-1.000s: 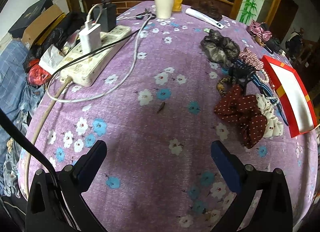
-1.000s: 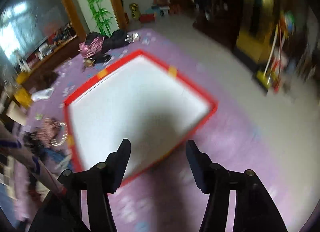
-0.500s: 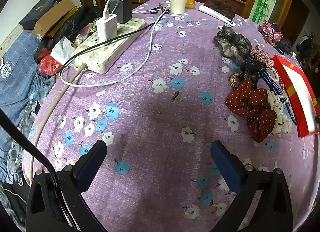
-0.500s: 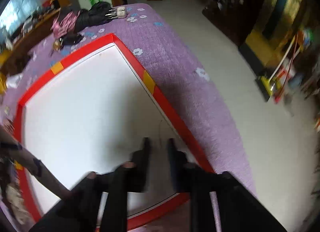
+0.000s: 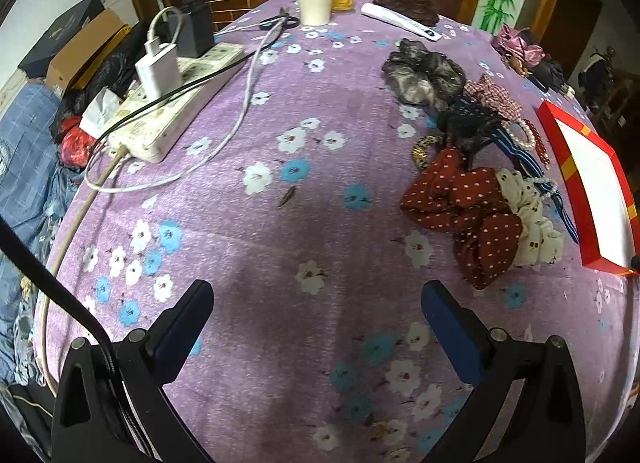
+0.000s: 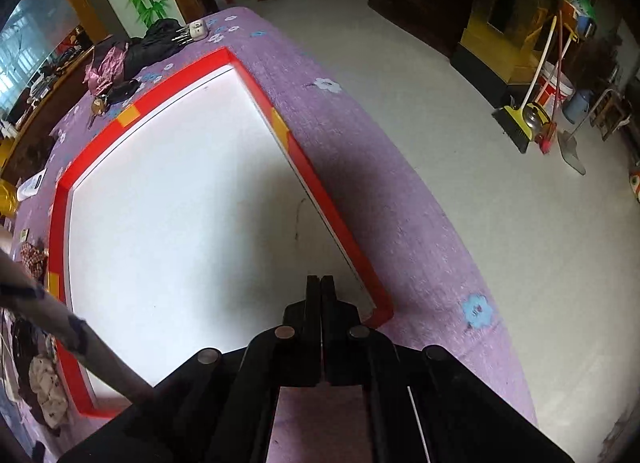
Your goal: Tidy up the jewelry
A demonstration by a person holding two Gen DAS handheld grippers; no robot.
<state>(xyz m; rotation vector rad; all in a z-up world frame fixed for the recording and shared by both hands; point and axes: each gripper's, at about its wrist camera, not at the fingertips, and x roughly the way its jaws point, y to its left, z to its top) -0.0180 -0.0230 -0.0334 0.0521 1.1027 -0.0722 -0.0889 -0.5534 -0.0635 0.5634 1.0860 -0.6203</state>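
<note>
The right tongs [image 6: 321, 283] are pressed together with nothing between them, and their tips hang over the near corner of the red tray [image 6: 316, 179], whose white inside is bare. They have just been closing, with nothing caught. The left tongs [image 5: 316, 305] are spread wide over the purple flowered table [image 5: 256, 231], also holding nothing. The hair ties and beads lie in a pile [image 5: 480, 167] between the two, up and to the right of the left tongs and just beside the tray's left edge. The pile runs long, from the grey scrunchie [image 5: 424, 75] far away down to the red dotted scrunchie [image 5: 464, 211] close by. The left tongs look nearer to that red one, I think, though the bent view makes it hard to be sure. The tray sits just past the pile, so things only need a short trip sideways.
</note>
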